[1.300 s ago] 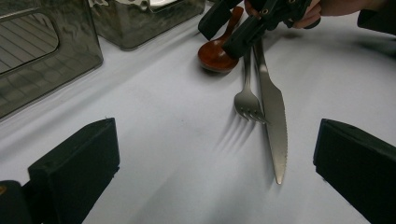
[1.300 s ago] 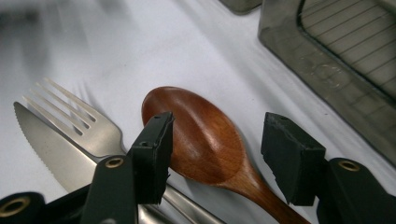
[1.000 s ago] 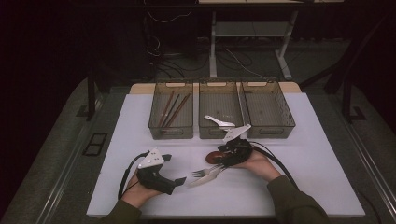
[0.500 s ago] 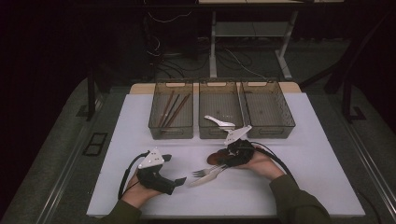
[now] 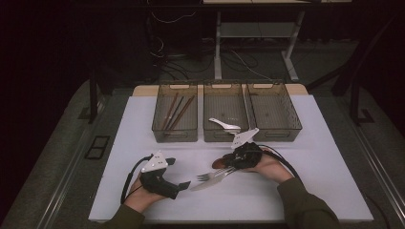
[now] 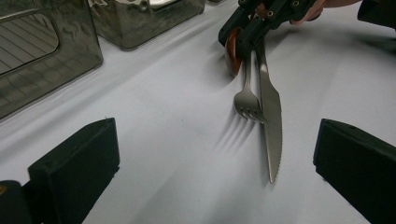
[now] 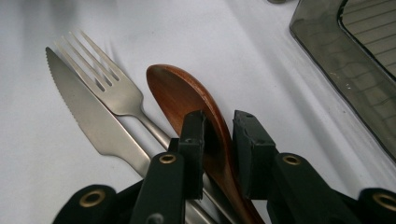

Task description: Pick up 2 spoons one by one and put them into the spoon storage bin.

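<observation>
Closing over the last moments, the right gripper [image 7: 218,140] now pinches the wooden spoon [image 7: 187,95], singling it out beside the fork [image 7: 109,86] and knife [image 7: 88,119] on the white table [image 5: 329,157]; the left gripper [image 5: 184,186] waits open nearby.

We note a glossy brown wooden spoon [image 7: 187,100], a fork [image 7: 109,88] and serrated knife [image 7: 88,119] in satin-finish metal, matt black plastic gripper pads [image 7: 250,149], smoky translucent plastic bins [image 5: 224,114], and a smooth matt white bench [image 5: 325,157].
</observation>
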Demonstrator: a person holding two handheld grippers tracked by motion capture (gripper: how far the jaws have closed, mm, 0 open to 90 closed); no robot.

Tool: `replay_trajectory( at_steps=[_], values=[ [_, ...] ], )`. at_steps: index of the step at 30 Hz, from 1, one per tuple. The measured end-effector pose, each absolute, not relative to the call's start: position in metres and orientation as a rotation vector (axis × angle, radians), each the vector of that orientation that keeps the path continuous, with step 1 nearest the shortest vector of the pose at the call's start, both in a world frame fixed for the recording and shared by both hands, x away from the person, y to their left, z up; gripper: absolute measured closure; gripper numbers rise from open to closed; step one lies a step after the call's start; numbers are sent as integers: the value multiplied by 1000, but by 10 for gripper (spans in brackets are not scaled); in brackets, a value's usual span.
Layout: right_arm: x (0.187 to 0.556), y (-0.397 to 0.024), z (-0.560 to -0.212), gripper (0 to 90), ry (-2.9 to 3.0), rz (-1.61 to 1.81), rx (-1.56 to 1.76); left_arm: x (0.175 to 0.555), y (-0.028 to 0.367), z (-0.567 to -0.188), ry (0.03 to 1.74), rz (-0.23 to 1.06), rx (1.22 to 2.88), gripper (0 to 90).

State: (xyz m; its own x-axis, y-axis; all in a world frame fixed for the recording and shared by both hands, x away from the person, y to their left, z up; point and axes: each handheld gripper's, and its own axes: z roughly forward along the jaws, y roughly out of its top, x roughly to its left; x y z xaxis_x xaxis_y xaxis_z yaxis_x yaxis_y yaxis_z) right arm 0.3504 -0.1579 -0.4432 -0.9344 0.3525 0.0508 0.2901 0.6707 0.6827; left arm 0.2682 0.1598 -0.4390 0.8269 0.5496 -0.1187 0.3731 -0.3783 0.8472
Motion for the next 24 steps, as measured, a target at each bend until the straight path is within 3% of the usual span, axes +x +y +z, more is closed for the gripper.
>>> replay_trajectory(
  at_steps=[4,24],
  values=[
    [350,-159,-442,818,2796,1136,536,268,160,-439,681,223,2011,0],
    [350,-167,-433,823,2736,1168,622,267,160,-439,674,219,2010,0]
  ],
)
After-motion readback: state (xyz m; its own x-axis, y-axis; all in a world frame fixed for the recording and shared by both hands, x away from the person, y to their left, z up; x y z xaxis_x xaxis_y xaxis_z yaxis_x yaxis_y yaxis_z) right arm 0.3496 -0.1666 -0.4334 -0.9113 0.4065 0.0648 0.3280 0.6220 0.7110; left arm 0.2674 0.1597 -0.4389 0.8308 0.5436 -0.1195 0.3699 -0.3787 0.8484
